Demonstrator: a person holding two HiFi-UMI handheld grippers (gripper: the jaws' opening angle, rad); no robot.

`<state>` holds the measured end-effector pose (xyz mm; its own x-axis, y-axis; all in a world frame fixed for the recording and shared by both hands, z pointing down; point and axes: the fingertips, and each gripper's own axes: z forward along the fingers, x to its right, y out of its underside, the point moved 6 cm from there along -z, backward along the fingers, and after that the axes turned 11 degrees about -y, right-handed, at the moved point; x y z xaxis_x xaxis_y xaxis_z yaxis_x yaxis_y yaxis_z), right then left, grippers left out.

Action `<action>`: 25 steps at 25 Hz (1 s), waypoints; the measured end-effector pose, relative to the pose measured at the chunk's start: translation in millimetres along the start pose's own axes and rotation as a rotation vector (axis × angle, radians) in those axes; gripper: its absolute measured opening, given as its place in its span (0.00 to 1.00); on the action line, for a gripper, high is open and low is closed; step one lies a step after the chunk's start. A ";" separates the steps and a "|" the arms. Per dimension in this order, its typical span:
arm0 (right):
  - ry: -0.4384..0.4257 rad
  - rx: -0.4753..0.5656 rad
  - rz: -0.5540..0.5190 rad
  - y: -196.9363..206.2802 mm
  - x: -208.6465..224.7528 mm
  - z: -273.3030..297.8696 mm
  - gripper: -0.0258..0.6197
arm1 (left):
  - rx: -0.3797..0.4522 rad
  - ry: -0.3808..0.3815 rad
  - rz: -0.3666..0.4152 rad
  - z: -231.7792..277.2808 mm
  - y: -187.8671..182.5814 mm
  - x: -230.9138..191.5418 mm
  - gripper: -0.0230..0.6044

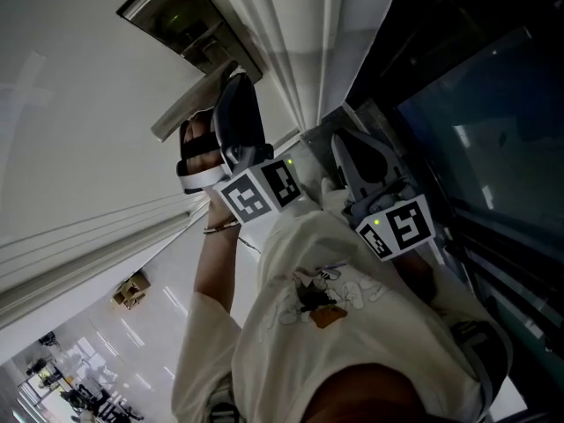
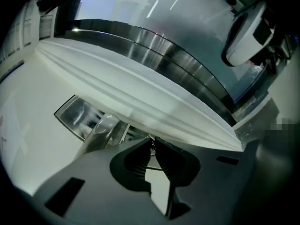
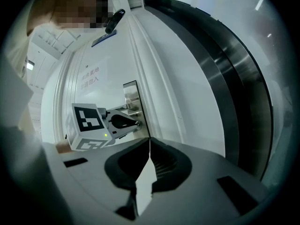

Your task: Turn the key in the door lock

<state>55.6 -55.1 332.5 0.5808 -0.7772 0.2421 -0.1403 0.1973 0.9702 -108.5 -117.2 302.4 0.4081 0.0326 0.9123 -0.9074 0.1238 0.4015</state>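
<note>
On the white door (image 1: 79,104) a metal lock plate (image 1: 189,20) carries a lever handle (image 1: 189,104). My left gripper (image 1: 233,85) reaches up to the plate beside the handle. In the left gripper view its jaws (image 2: 152,142) are shut on a small metal key (image 2: 152,147) at the door's edge, next to the lock plate (image 2: 75,116) and handle (image 2: 101,130). The head view hides the key. My right gripper (image 1: 340,141) hangs to the right, off the lock, and its jaws (image 3: 149,141) are shut on nothing. The left gripper (image 3: 101,123) shows at the plate (image 3: 131,100).
The white door frame (image 1: 308,51) runs beside the lock, with a dark glass panel (image 1: 476,104) and steel trim (image 2: 178,55) past it. The person's arm and light shirt (image 1: 335,324) fill the lower head view. A tiled floor (image 1: 132,324) lies far below.
</note>
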 end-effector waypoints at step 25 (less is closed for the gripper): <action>-0.083 -0.006 -0.021 -4.0 -23.2 25.9 0.06 | 0.170 -0.103 -0.244 -70.2 0.2 -9.3 0.07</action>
<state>21.9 -53.3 323.1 0.5153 -0.8279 0.2214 -0.1236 0.1838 0.9752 -105.5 -47.9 288.4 0.6114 -0.0798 0.7873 -0.7913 -0.0527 0.6091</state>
